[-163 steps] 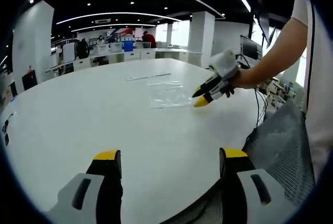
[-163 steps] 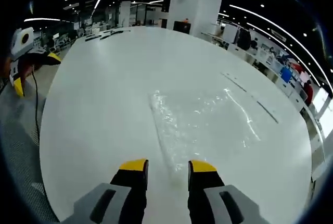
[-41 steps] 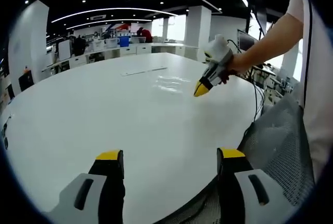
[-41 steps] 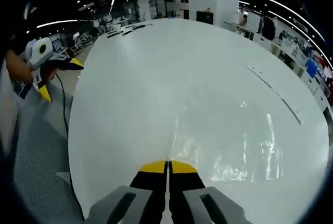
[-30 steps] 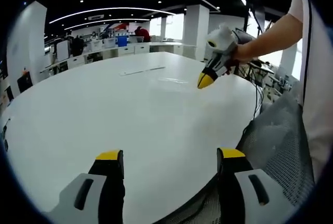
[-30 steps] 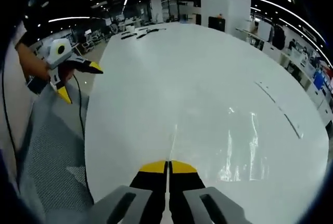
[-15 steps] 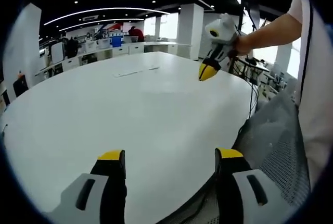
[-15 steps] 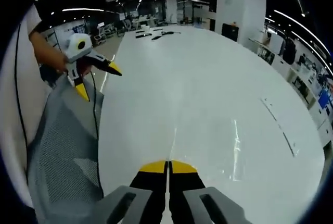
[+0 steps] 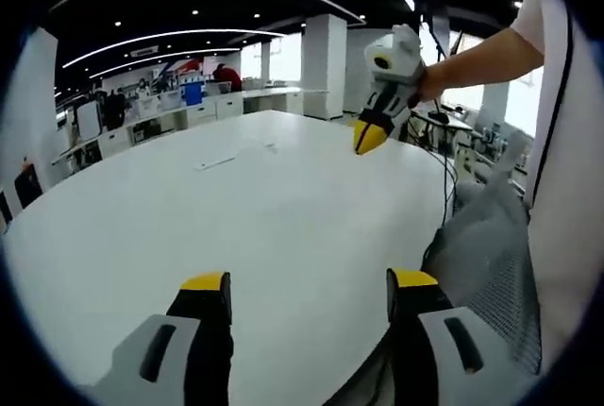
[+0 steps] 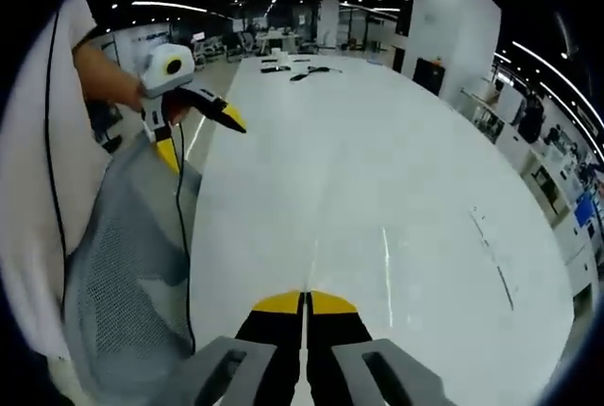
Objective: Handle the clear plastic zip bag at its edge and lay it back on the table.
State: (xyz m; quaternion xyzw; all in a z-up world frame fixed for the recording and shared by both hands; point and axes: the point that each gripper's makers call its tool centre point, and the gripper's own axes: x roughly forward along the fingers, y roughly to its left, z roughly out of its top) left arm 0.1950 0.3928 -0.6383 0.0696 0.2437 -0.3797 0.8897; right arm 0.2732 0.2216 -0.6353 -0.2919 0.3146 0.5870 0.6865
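Your right gripper (image 10: 304, 300) has its jaws pressed together, pinching the near edge of the clear plastic zip bag (image 10: 377, 264). The film itself is barely readable in the right gripper view, just a faint crease and glare streaks running straight ahead from the tips, so its long axis looks to lie along the jaw line, trailing away over the white table (image 10: 377, 132). In the left gripper view the right gripper (image 9: 370, 134) sits raised above the far side of the table; the bag is too faint to make out there. Your left gripper (image 9: 307, 285) is wide open, empty, hovering at the near table edge, well apart from the bag. The right is the working hand: lowering away along the crease should lay it flat.
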